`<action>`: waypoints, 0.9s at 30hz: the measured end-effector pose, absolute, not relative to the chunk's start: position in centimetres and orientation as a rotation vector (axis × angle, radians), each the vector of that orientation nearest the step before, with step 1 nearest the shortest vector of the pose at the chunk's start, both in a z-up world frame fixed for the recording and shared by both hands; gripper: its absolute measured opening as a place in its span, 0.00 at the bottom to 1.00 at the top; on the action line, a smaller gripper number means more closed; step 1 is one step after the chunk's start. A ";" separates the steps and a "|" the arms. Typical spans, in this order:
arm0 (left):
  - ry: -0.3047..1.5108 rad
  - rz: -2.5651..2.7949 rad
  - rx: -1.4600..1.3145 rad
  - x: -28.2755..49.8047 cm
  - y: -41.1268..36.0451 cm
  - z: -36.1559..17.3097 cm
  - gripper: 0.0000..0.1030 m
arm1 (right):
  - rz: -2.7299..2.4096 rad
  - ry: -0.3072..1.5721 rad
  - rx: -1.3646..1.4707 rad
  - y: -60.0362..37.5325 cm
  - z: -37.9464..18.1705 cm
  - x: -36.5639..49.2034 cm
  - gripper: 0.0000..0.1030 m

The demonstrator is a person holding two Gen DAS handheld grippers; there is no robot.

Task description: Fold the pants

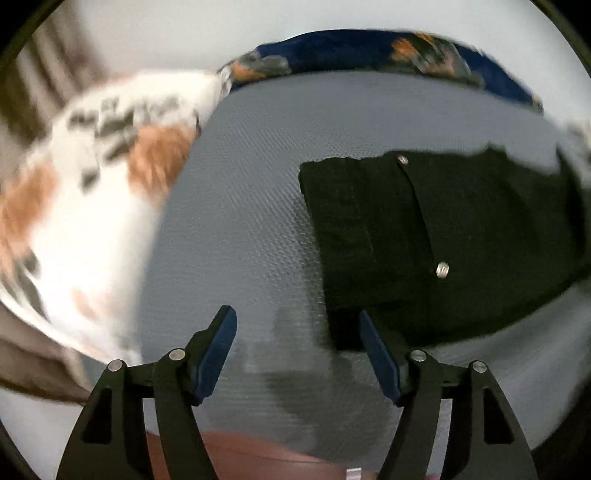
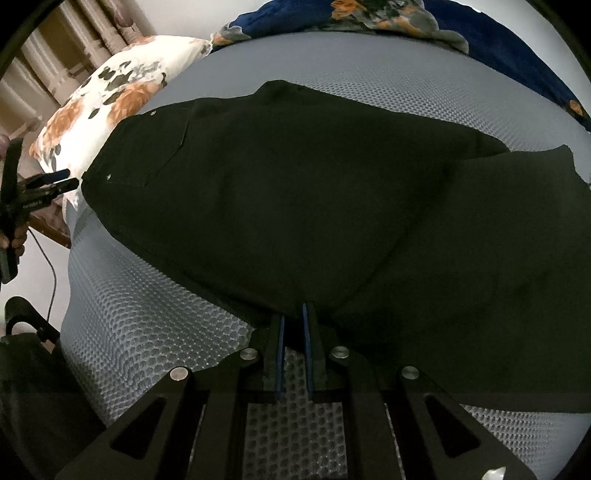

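Nearest the right wrist camera, the right gripper (image 2: 293, 314) has its two blue-lined fingers drawn close together, their tips at the near edge of the black pants (image 2: 295, 206). Whether cloth is actually pinched between them I cannot tell (the dark fabric hides the contact), but the placement suits picking up that edge for a fold. Just beyond, the pants lie spread flat across the grey mesh-textured bed (image 2: 147, 332), waistband end with its rivets and pocket toward the left, legs running off to the right. That flat layout is probably what lets one edge be carried over the other cleanly.

At the waistband corner the left gripper (image 1: 297, 321) hovers released, fingers wide apart and holding nothing, with the corner of the pants (image 1: 424, 229) just ahead and to its right. It looks poised to take that corner. Farther back sit a floral pillow (image 2: 110, 99) and a dark blue blanket (image 2: 406, 18) along the far side of the bed.
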State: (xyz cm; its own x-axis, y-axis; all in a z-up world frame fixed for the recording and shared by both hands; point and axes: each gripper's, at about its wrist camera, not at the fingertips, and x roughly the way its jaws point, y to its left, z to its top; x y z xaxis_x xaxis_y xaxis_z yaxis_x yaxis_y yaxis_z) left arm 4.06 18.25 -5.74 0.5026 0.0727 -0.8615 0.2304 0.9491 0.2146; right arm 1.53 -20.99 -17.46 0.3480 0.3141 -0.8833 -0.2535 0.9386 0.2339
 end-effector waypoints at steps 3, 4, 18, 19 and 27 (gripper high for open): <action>0.975 -0.154 0.371 3.1 15.7 -4.4 0.67 | 0.370 1.158 0.077 -21.1 -17.5 1.5 0.08; 0.962 -0.185 0.366 2.9 14.9 -4.1 0.67 | 0.370 1.162 0.091 -21.2 -17.5 1.6 0.08; 0.849 -0.860 0.444 0.1 -6.7 -6.8 0.67 | 0.393 1.176 0.235 -22.2 -16.6 2.6 0.08; 0.851 -0.873 0.455 0.1 -7.7 -7.0 0.67 | 0.396 1.176 0.240 -22.3 -16.6 2.6 0.08; 0.901 -0.894 0.525 0.0 -13.2 -10.8 0.21 | 0.438 1.163 0.299 -23.0 -15.9 2.7 0.14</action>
State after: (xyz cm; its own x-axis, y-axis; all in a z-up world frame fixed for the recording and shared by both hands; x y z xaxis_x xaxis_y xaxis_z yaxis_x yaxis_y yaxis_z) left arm -0.04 -13.22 -10.80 0.3135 -0.4368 -0.8432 0.8396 0.5423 0.0313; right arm 2.71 -23.04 -15.86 0.3273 0.4799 -0.8140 -0.1768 0.8773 0.4462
